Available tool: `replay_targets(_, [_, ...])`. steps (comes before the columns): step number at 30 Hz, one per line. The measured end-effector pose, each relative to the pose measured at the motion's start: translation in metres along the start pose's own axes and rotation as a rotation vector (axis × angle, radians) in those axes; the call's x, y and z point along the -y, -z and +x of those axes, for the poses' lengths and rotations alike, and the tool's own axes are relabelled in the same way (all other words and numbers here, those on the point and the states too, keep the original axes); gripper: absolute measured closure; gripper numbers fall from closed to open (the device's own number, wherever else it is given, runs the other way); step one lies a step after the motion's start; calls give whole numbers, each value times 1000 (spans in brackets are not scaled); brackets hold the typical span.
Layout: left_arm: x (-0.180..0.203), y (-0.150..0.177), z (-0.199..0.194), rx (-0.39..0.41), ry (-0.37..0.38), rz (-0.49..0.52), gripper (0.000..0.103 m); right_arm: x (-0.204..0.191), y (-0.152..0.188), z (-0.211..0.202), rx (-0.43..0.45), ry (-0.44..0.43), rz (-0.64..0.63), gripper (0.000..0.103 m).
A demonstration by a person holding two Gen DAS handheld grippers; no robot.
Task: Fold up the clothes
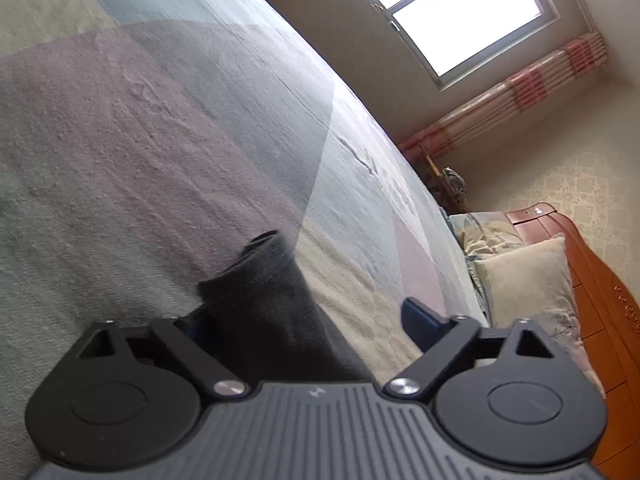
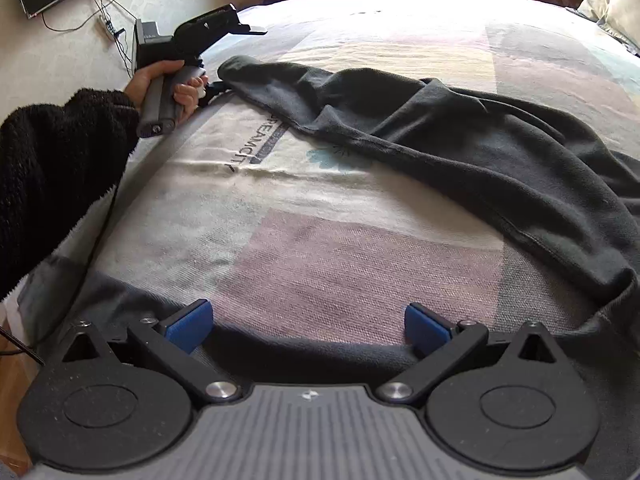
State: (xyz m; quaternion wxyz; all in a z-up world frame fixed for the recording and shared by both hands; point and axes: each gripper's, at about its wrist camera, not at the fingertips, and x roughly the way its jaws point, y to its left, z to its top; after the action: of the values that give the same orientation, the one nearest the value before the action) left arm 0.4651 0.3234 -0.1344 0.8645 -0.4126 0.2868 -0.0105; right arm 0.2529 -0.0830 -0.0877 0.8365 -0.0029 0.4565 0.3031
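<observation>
Dark garment sprawled across the bed

We see the dark garment (image 2: 460, 140) on the bed (image 2: 320, 240) (sleeve cuff between the left hand-held gripper (image 1: 304, 320) pads, not pinched); right hand-held gripper (image 2: 308, 326) gapes empty.

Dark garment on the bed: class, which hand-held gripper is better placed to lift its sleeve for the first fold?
Left. The left hand-held gripper already has the dark garment's sleeve cuff between its open fingers; the right hand-held gripper is over bare bedspread.

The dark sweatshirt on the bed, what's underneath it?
The dark sweatshirt lies on the patchwork bedspread, whose pale and mauve blocks show around it. The bedspread's pattern directly beneath the garment is covered.
</observation>
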Motion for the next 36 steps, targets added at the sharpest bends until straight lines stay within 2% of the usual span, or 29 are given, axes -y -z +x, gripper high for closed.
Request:
replay_targets(1, [-3, 2, -3, 12, -28, -4, 52, 1, 0, -1, 2, -1, 5, 0])
replay_targets(2, [-9, 3, -4, 21, -53, -20, 61, 2, 1, -1, 4, -3, 10, 0])
replay_targets(3, [-15, 4, -6, 25, -76, -49, 81, 2, 1, -2, 4, -4, 14, 0])
replay_targets(4, [-20, 4, -7, 25, -88, -74, 93, 2, 1, -2, 4, -4, 13, 0])
replay_targets(6, [-22, 3, -5, 20, -103, -94, 93, 2, 1, -2, 2, -2, 9, 0])
replay_targets(10, [8, -1, 0, 4, -173, 5, 98, 2, 1, -2, -2, 6, 8, 0])
replay_targets(13, [35, -8, -5, 24, -180, 98, 98, 2, 1, -3, -5, 13, 11, 0])
replay_targets(18, [56, -17, -28, 48, -189, 156, 98, 5, 2, -5, -5, 28, 18, 0])
replay_targets(21, [46, -9, -43, 21, -224, 179, 98, 6, 2, -6, -4, 30, 23, 0])
replay_targets(25, [14, 7, -35, -72, -324, 158, 97, 4, 1, -6, -5, 26, 10, 0])
replay_targets(29, [9, 12, -47, -61, -311, 177, 96, 5, -7, -22, 50, 9, -44, 0])
replay_targets(32, [21, 14, -59, -18, -328, 283, 94, 12, -21, -34, 94, 35, -100, 0])
replay_targets(35, [19, 15, -62, -77, -322, 297, 92, 20, -39, -40, 128, 71, -145, 0])
replay_targets(36, [18, 16, -64, -82, -336, 307, 87, 21, -45, -40, 129, 74, -160, 0])
